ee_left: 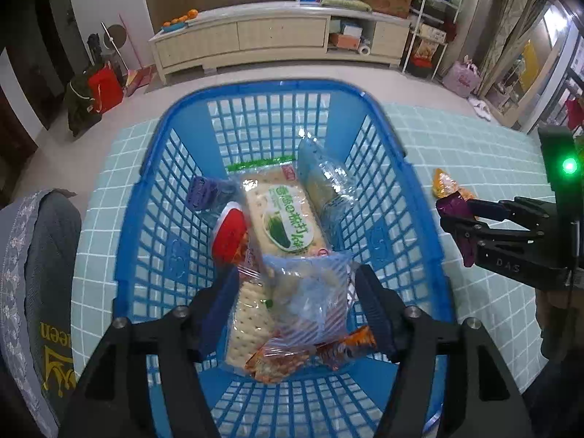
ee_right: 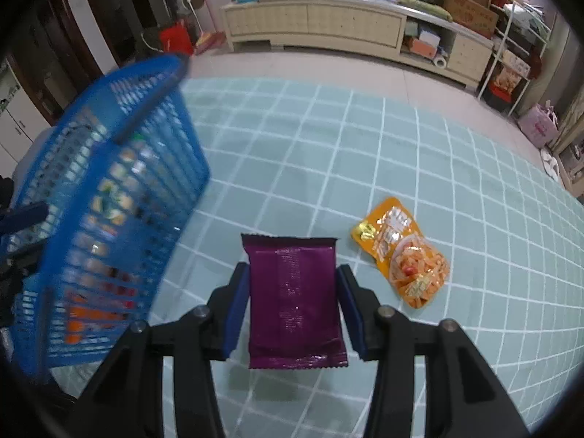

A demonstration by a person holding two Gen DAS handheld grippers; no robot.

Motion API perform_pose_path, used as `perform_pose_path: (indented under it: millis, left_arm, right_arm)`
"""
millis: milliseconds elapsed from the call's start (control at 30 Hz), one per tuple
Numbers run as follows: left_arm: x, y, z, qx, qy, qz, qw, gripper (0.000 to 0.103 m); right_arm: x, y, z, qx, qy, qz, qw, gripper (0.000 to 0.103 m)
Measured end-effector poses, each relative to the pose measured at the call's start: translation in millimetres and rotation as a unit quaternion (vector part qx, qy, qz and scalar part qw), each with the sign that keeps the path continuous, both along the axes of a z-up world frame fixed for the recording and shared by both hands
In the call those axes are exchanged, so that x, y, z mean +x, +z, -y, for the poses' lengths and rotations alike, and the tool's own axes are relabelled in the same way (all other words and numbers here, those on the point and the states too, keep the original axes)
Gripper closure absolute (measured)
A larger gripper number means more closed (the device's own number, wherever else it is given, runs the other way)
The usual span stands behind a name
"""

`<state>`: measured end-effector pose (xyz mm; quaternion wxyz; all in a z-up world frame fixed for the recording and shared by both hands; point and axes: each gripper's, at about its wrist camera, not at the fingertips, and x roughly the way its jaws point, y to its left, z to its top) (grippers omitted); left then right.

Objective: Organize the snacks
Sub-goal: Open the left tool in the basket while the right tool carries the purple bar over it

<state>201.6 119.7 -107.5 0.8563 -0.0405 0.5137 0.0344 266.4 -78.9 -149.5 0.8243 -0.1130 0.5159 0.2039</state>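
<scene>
Two grippers are in my views. My right gripper (ee_right: 294,304) pinches a purple packet (ee_right: 294,299) by both sides, lifted above the checked tablecloth (ee_right: 328,146); an orange pouch (ee_right: 401,252) lies just beside it. My left gripper (ee_left: 297,308) hangs spread over the blue basket (ee_left: 401,168), a clear striped packet (ee_left: 310,299) between its fingers; I cannot tell if the pads touch it. Crackers (ee_left: 281,215) lie inside, other snacks are partly covered and blurred

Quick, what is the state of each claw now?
Left claw: open over the blue-striped packet in the basket.
Right claw: closed on the purple packet.
</scene>
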Motion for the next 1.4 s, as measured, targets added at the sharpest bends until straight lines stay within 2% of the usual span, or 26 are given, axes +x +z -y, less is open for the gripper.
perform_pose_path:
  millis: [300, 533, 667, 1000, 1400]
  left_arm:
    - [-41.3, 42.2, -12.5, 0.003, 0.011, 0.057, 0.9983, 0.039]
    - [-66.7, 57.4, -36.3, 0.014, 0.025, 0.073, 0.9969, 0.039]
    - [-76.6, 60.3, -52.6, 0.016, 0.041, 0.076, 0.9962, 0.039]
    - [-79.3, 62.1, -77.2, 0.019, 0.058, 0.077, 0.9952, 0.039]
    - [-68.5, 48.3, -86.9, 0.010, 0.059, 0.072, 0.9956, 0.039]
  right_arm:
    - [-30.4, 60.2, -3.3, 0.031, 0.022, 0.045, 0.998, 0.051]
    - [-57.4, 102.2, -31.2, 0.056, 0.057, 0.079, 0.994, 0.051]
    - [-61.4, 113.4, -51.6, 0.066, 0.081, 0.087, 0.991, 0.051]
    - [-54.5, 113.9, -100.7, 0.041, 0.115, 0.091, 0.988, 0.051]
    - [-33.8, 70.6, -145.6, -0.055, 0.132, 0.079, 0.987, 0.051]
